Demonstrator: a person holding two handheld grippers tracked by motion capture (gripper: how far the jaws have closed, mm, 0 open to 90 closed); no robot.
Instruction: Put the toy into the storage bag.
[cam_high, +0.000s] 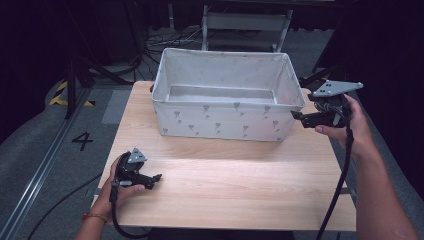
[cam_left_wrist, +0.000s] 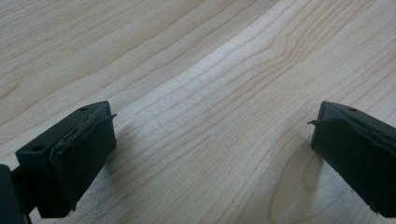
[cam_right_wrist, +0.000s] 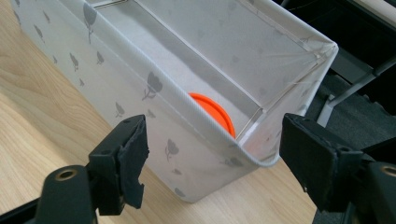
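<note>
High view first: the fabric bin (cam_high: 227, 102) sits across the far half of the wooden table (cam_high: 225, 185), its long axis running left to right. The right gripper (cam_high: 299, 116) hangs just off the bin's right-hand near corner, jaws pointing in toward it, while the left gripper (cam_high: 156, 178) rests low on the near left of the table, well apart from the bin. So the right hand is clearly the nearer one.

Left gripper view now: jaws spread wide over bare wood grain (cam_left_wrist: 201, 93), nothing between them.

Right gripper view: jaws parted and empty, framing the bin's corner (cam_right_wrist: 261, 161) dead ahead. Inside, tucked against the near wall by that corner, stands an orange disc (cam_right_wrist: 215, 114) on edge, slightly tilted. It lies ahead and below the rim, so any reach looks likely to go over the wall and down.
</note>
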